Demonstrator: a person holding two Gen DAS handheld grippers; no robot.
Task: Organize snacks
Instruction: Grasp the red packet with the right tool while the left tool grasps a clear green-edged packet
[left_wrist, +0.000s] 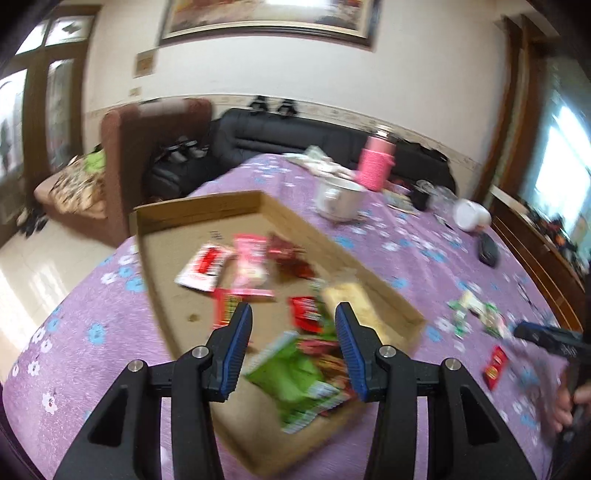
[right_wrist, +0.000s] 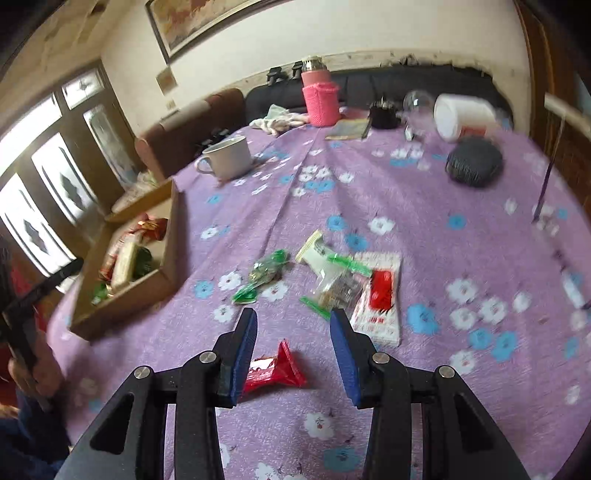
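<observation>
Two pairs of tongs, both parted and gripping nothing; left gripper (left_wrist: 293, 325) poised over the cardboard box (left_wrist: 388, 291), blue ribbed pads well apart, green packet (left_wrist: 295, 373) lying in the box below the gap, untouched; red packets (left_wrist: 306, 314), a pink pouch (left_wrist: 251, 266) and a pale beige bar (left_wrist: 351, 299) scattered further in, blurred; shallow brown tray shape, low walls, matte.

Right gripper (right_wrist: 293, 332) likewise half open above the purple flowered tablecloth (right_wrist: 424, 206); glossy red wrapper (right_wrist: 277, 373) flat on the cloth just below the left pad, crimped fan end toward the gap, no contact visible; beyond the tips, green-ended candy (right_wrist: 262, 275), clear bag (right_wrist: 332, 284), white-and-red packet (right_wrist: 380, 295); box off to the left; farther out, white mug (right_wrist: 229, 157), pink flask (right_wrist: 319, 99).
</observation>
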